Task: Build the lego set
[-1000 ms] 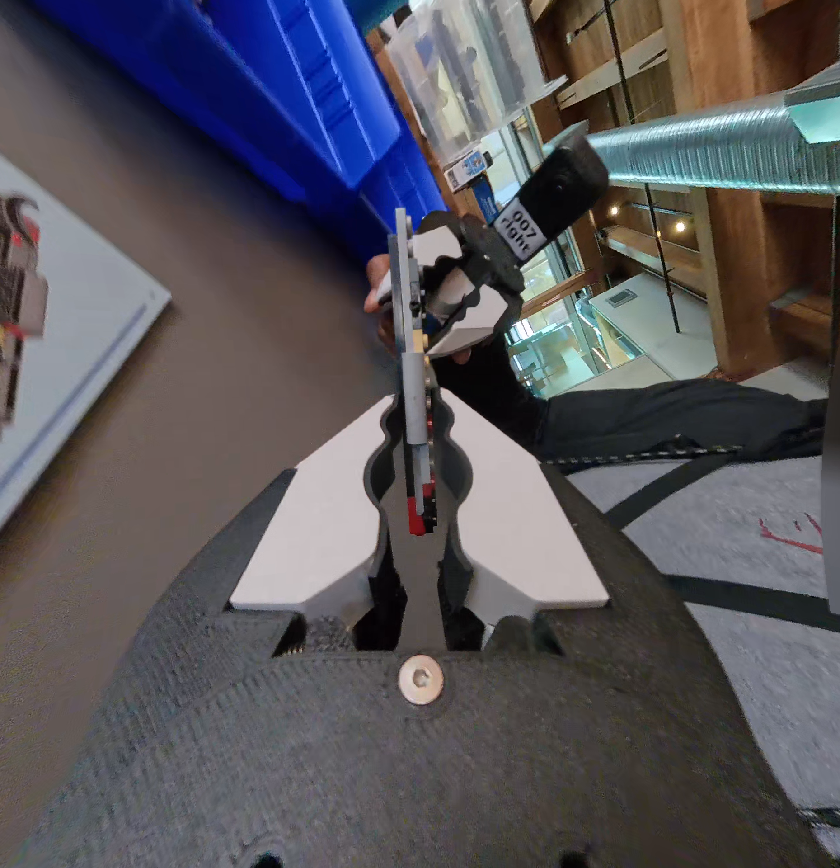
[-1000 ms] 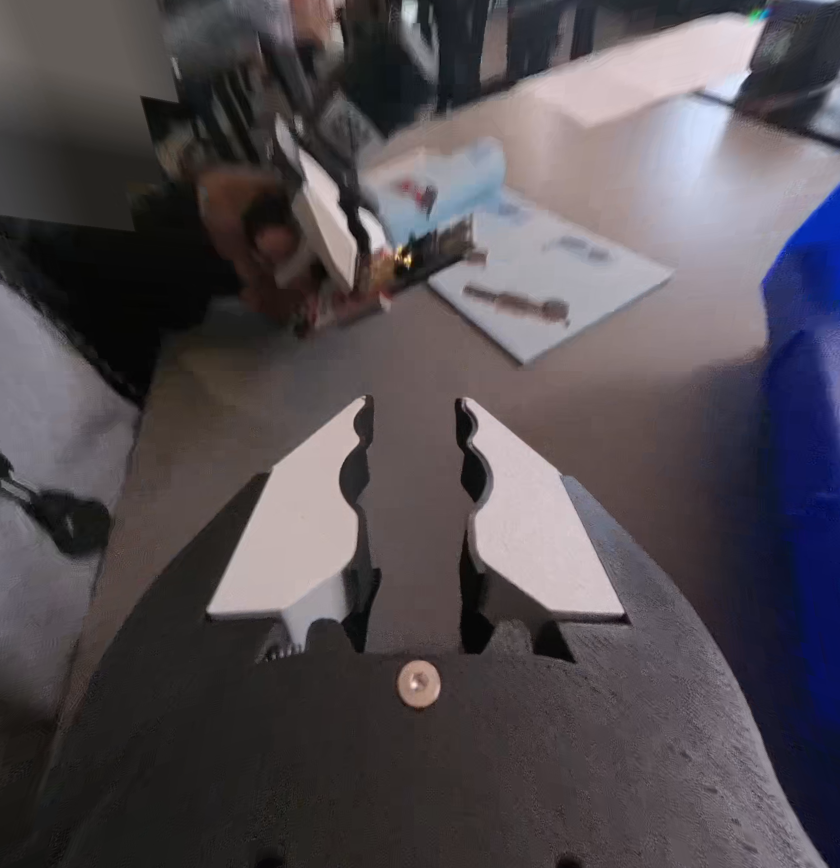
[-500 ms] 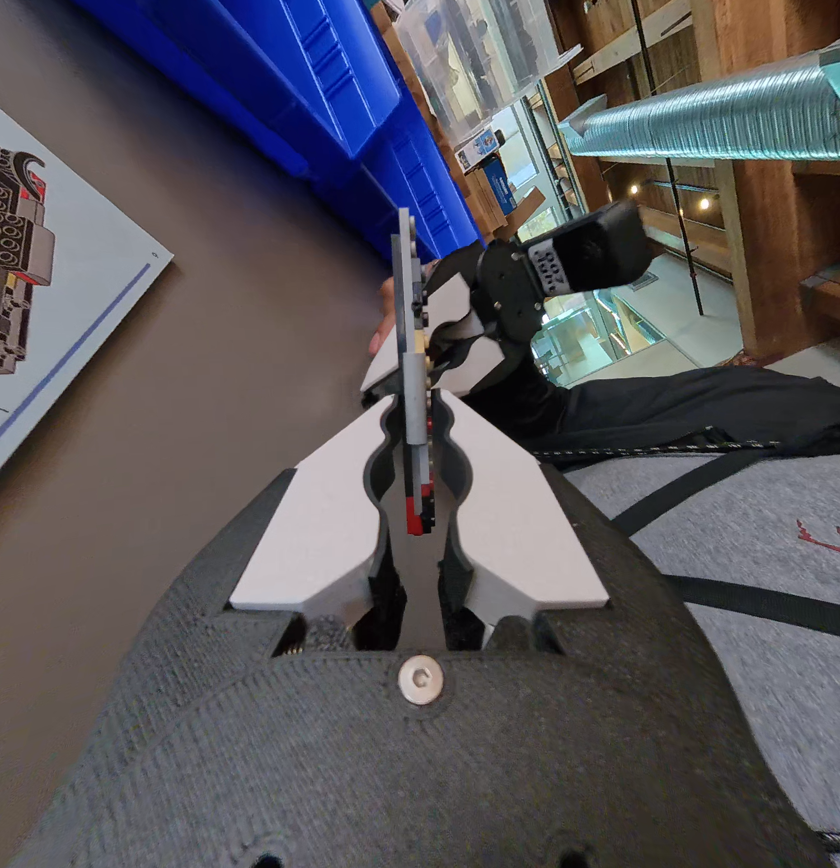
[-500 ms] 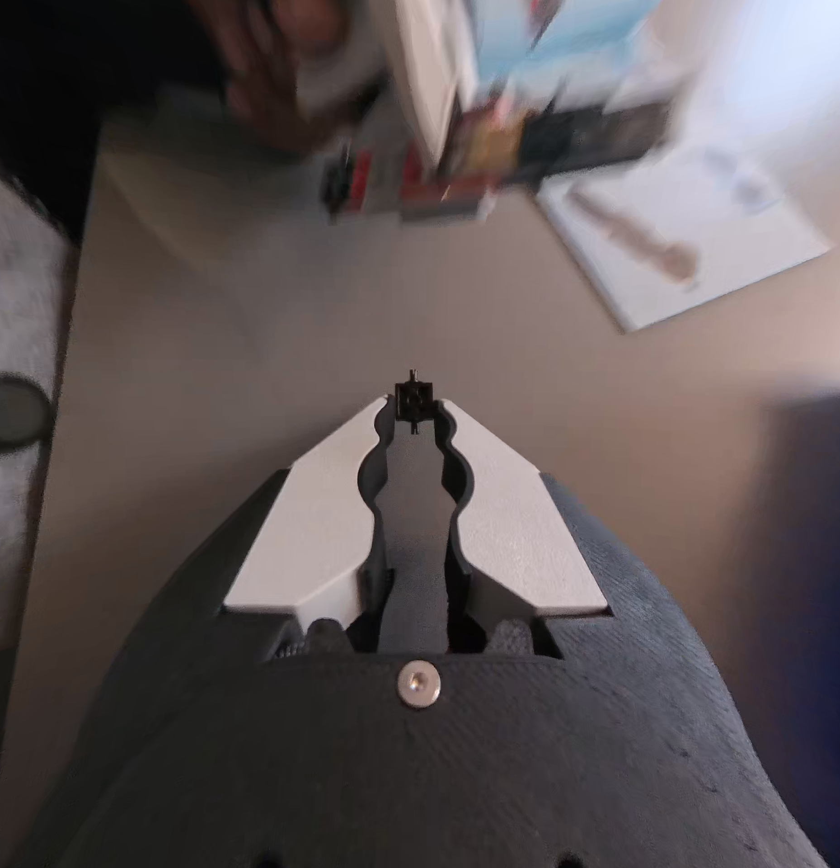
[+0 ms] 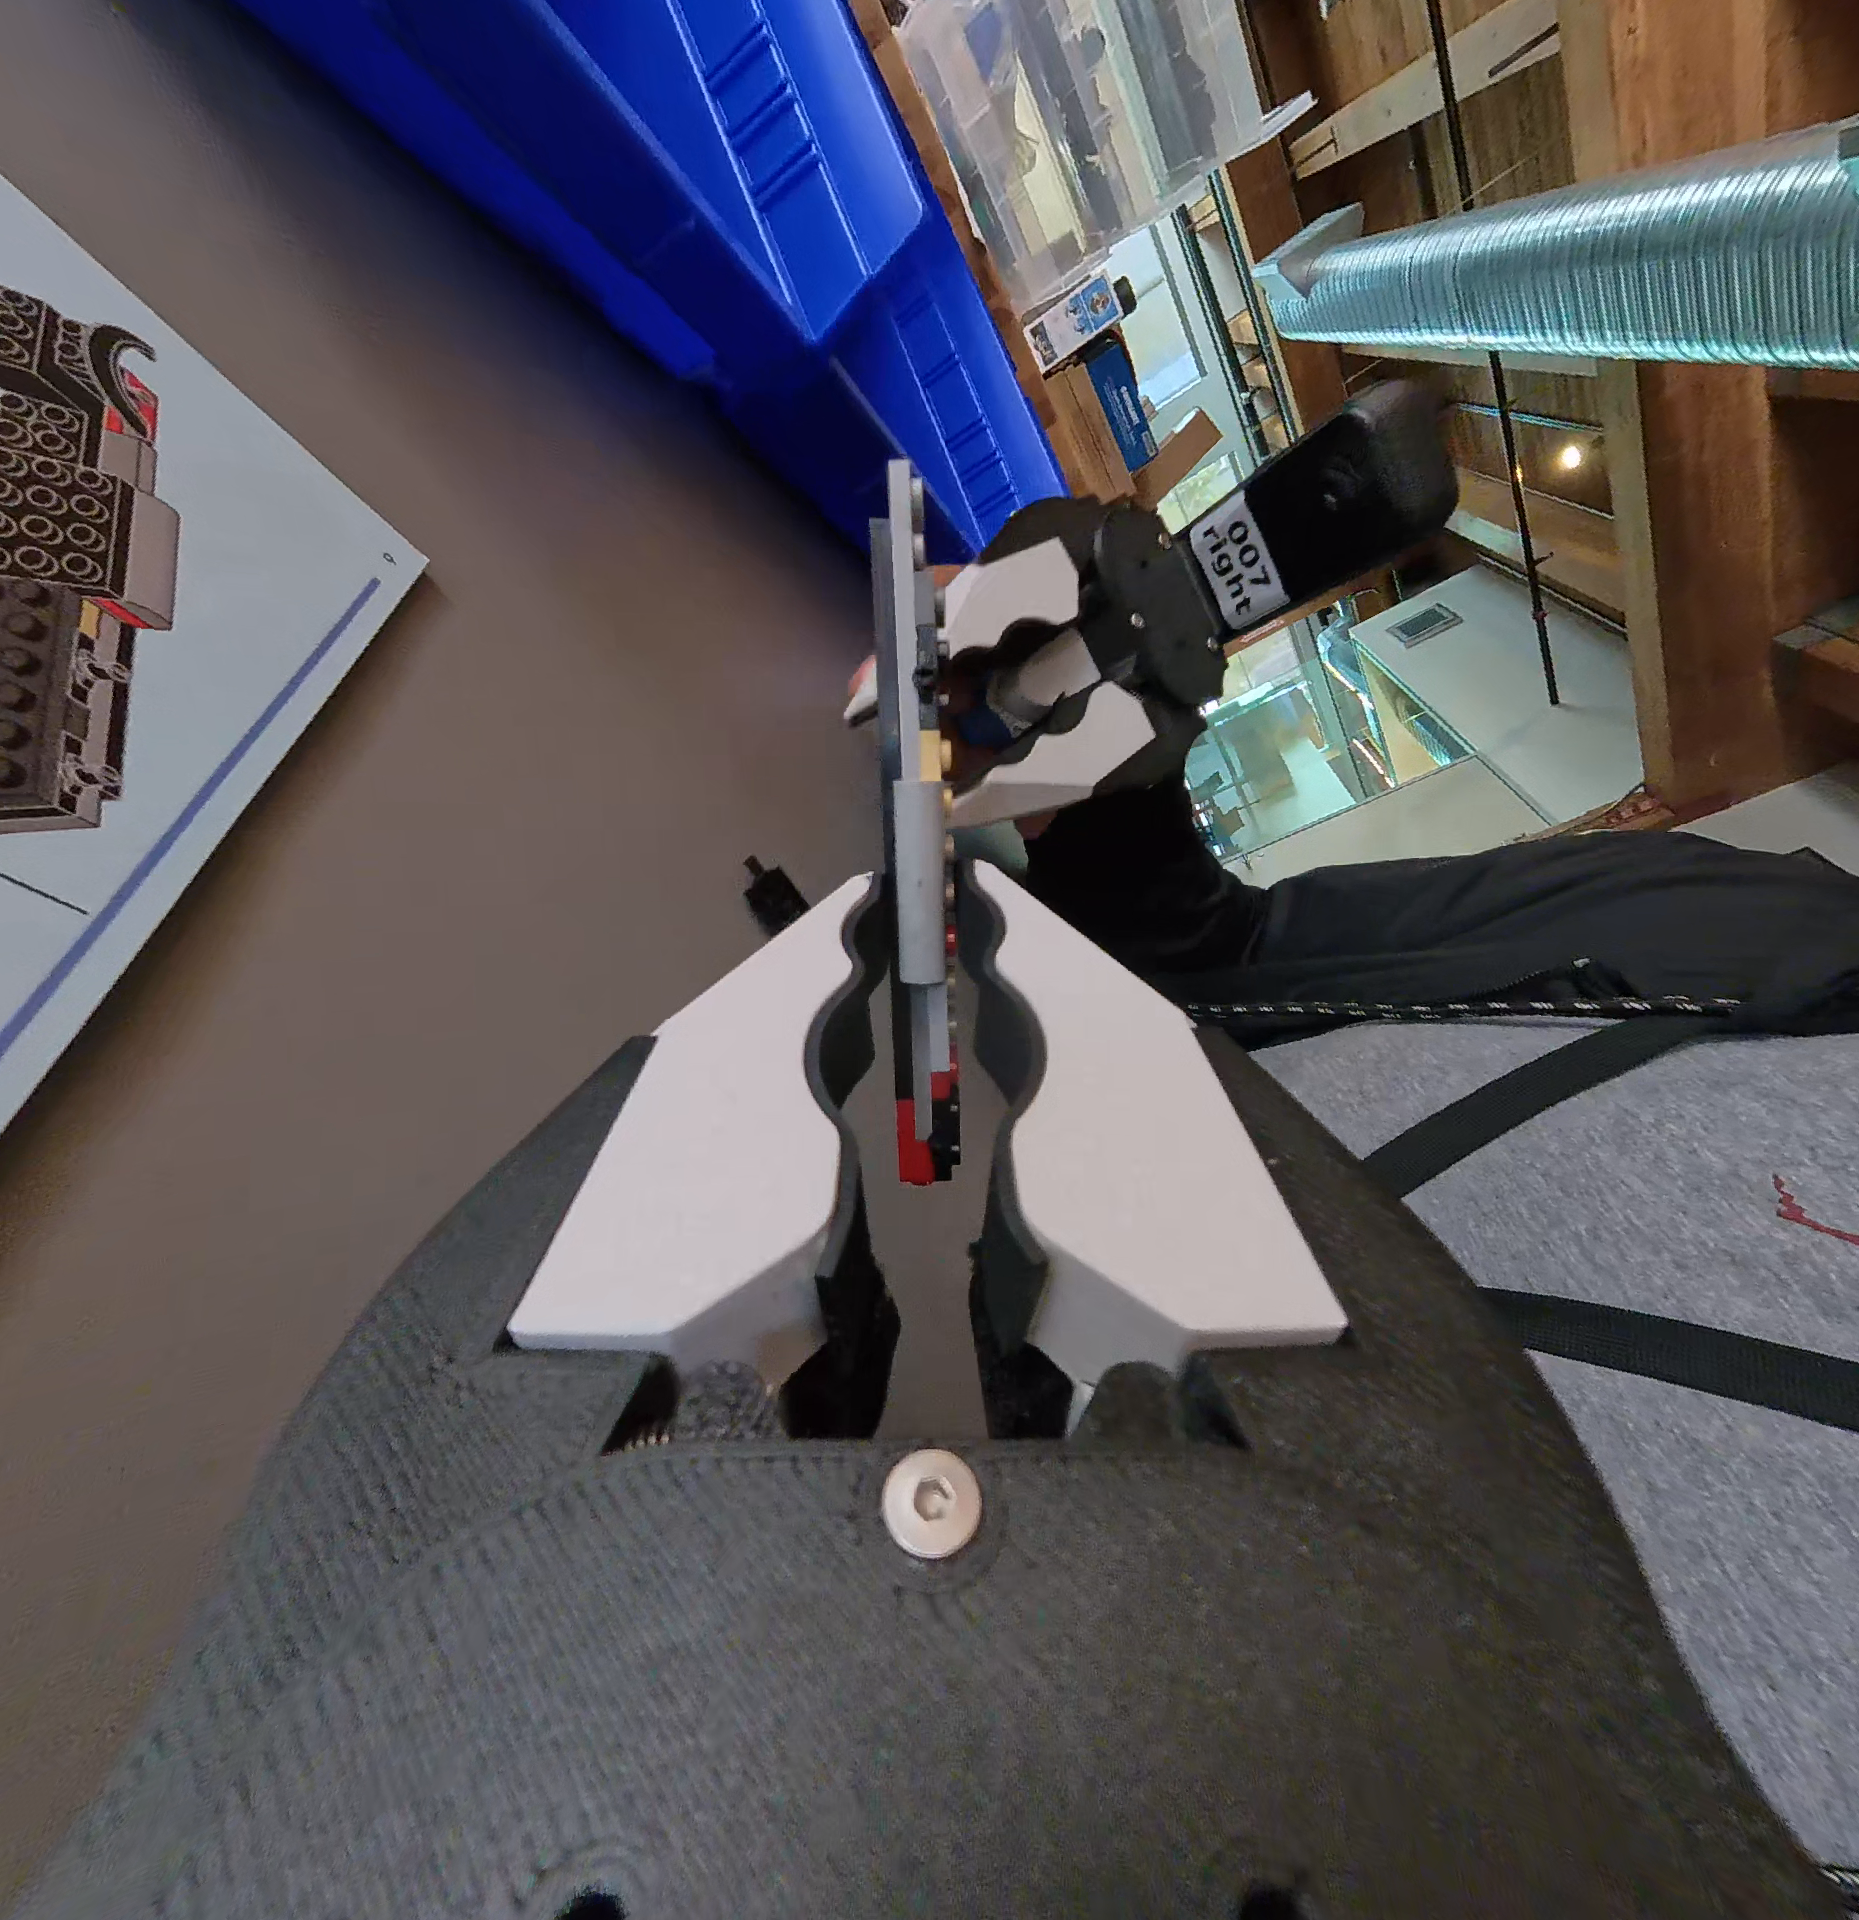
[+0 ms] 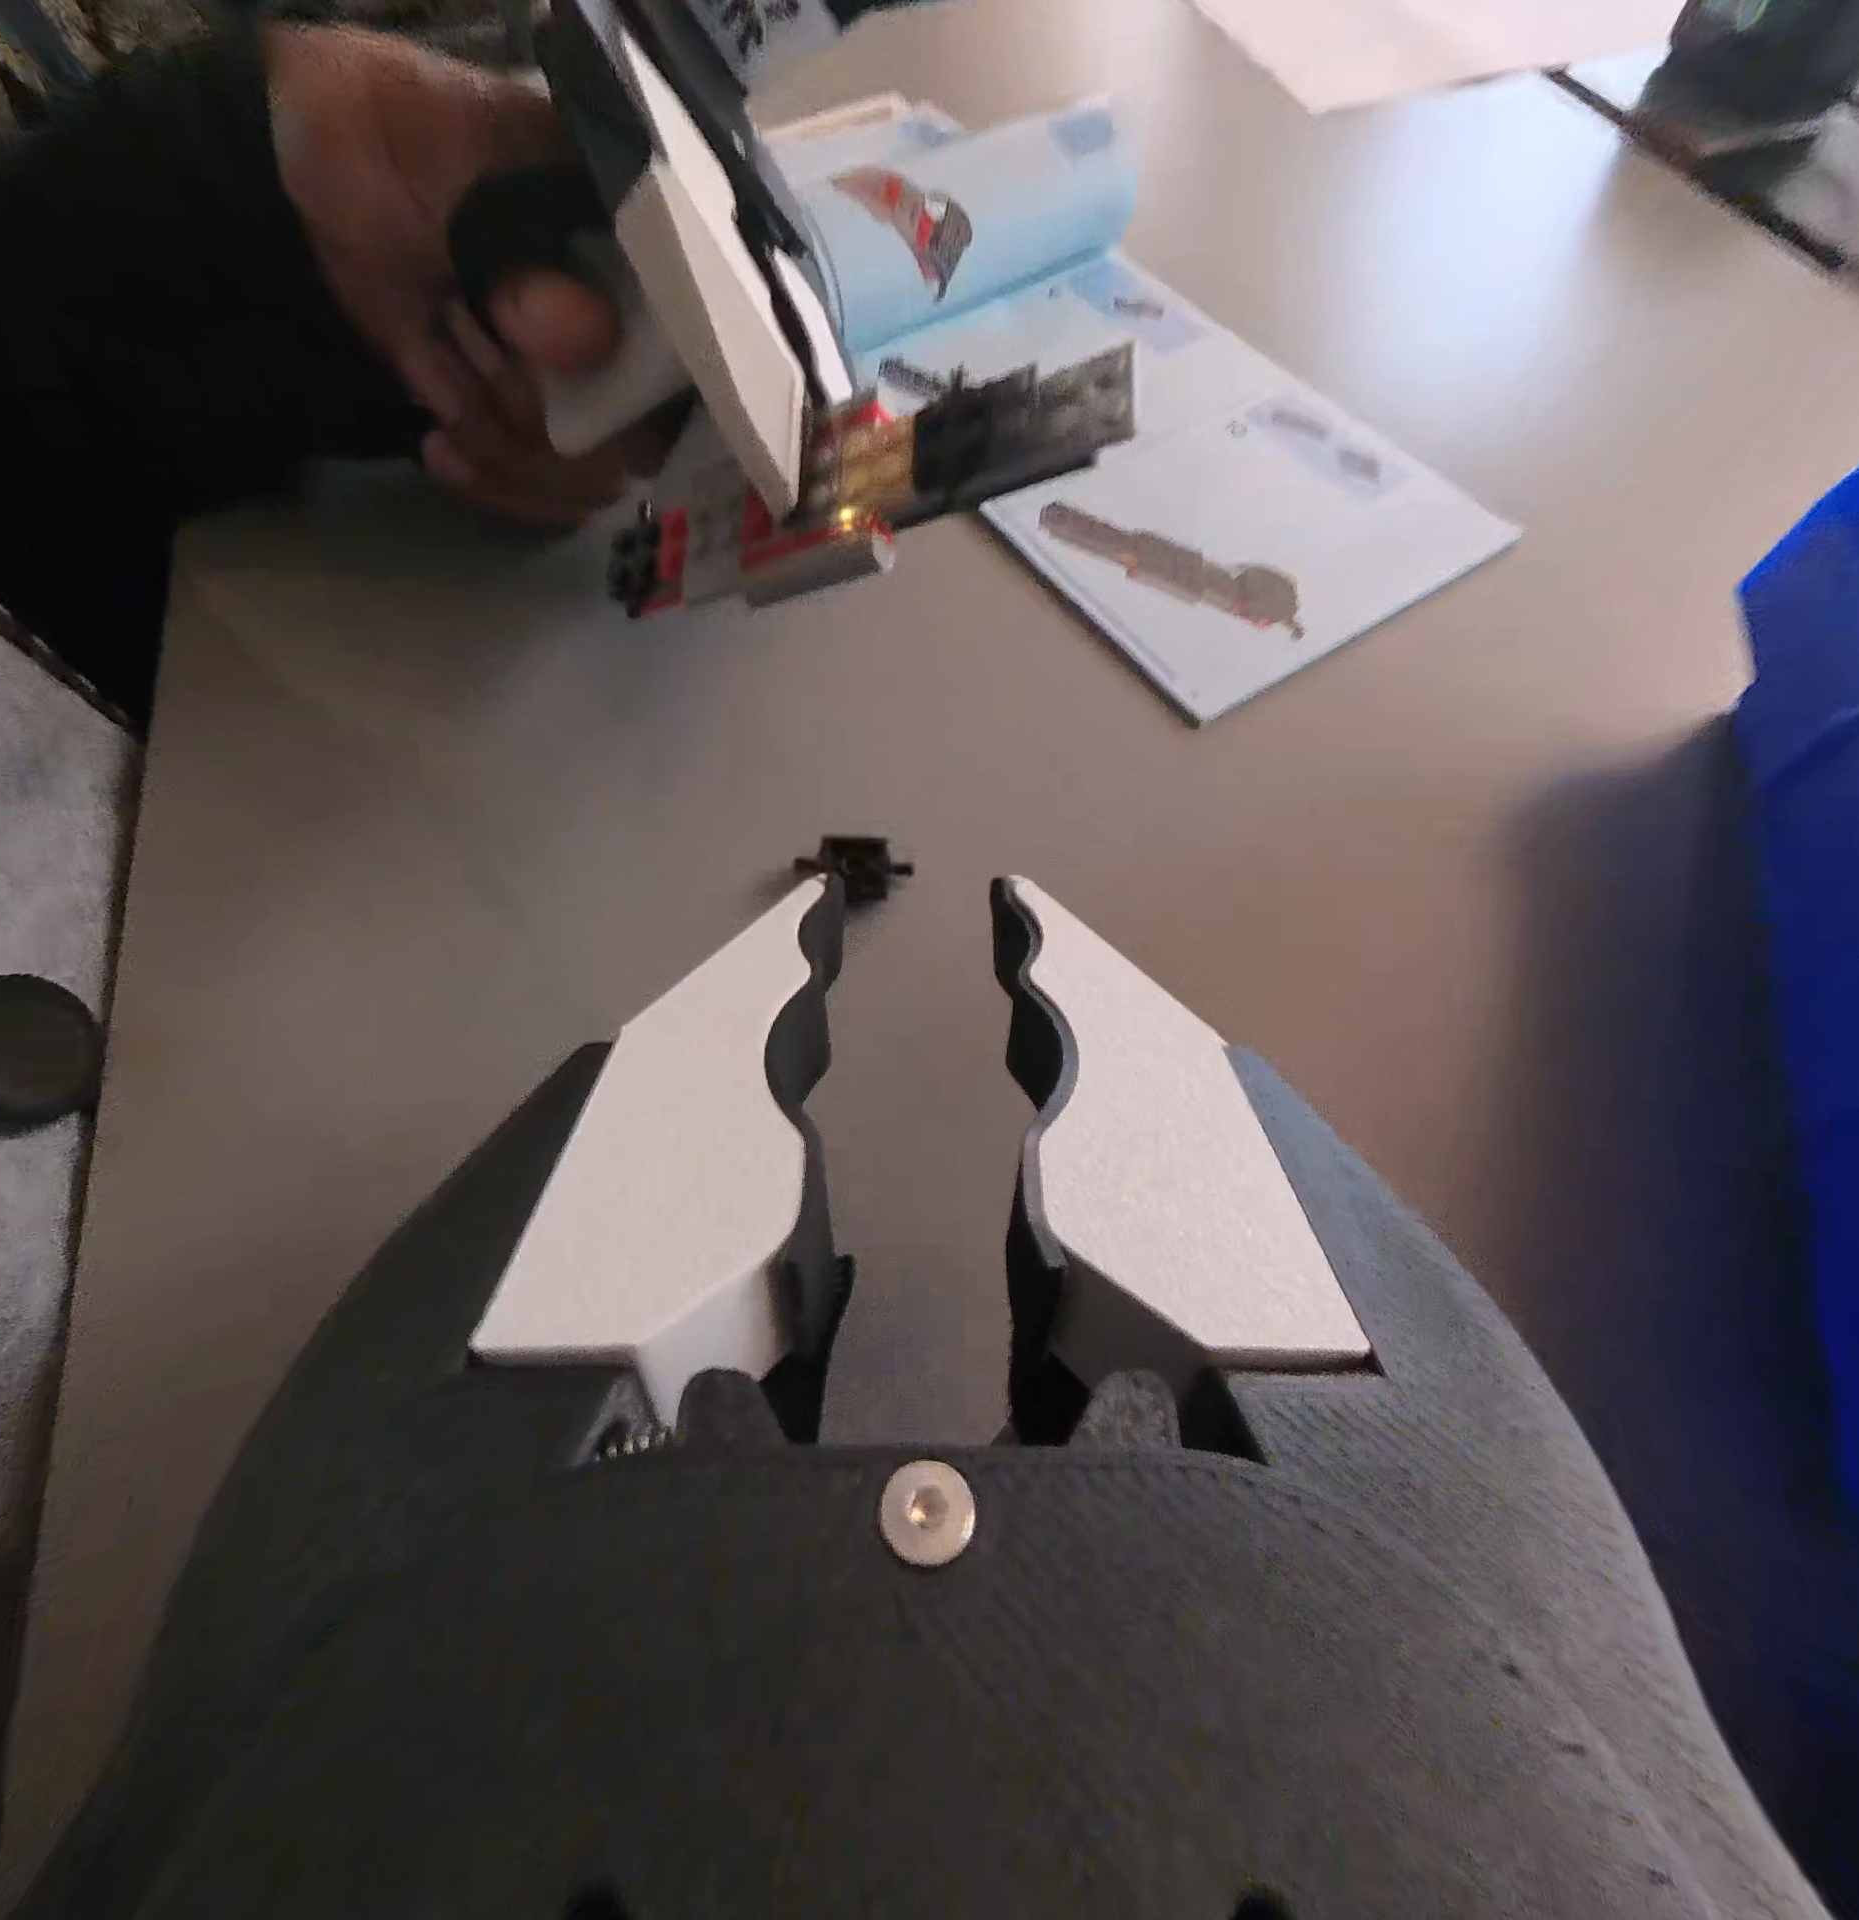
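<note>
My left gripper (image 5: 920,878) is shut on a flat lego assembly (image 5: 907,717), seen edge-on: a grey plate with red and black parts. In the right wrist view the same assembly (image 6: 1008,426) hangs above the table in the left gripper (image 6: 811,447), held by a hand. My right gripper (image 6: 917,888) is open and empty, low over the table. A small black lego piece (image 6: 854,864) lies on the table just beyond its left fingertip. The piece also shows in the left wrist view (image 5: 769,888), with the open right gripper (image 5: 966,707) behind the assembly.
An open instruction booklet (image 6: 1247,561) lies on the brown table (image 6: 489,831) beyond the assembly; it also shows in the left wrist view (image 5: 177,675). Blue bins (image 5: 696,208) line the table's far side, one (image 6: 1818,935) close to my right gripper. The table edge (image 6: 125,935) is at left.
My right gripper, shut on the small black piece half a second ago, has opened; the piece now lies on the table. My left gripper still holds the assembly and has tilted slightly.
</note>
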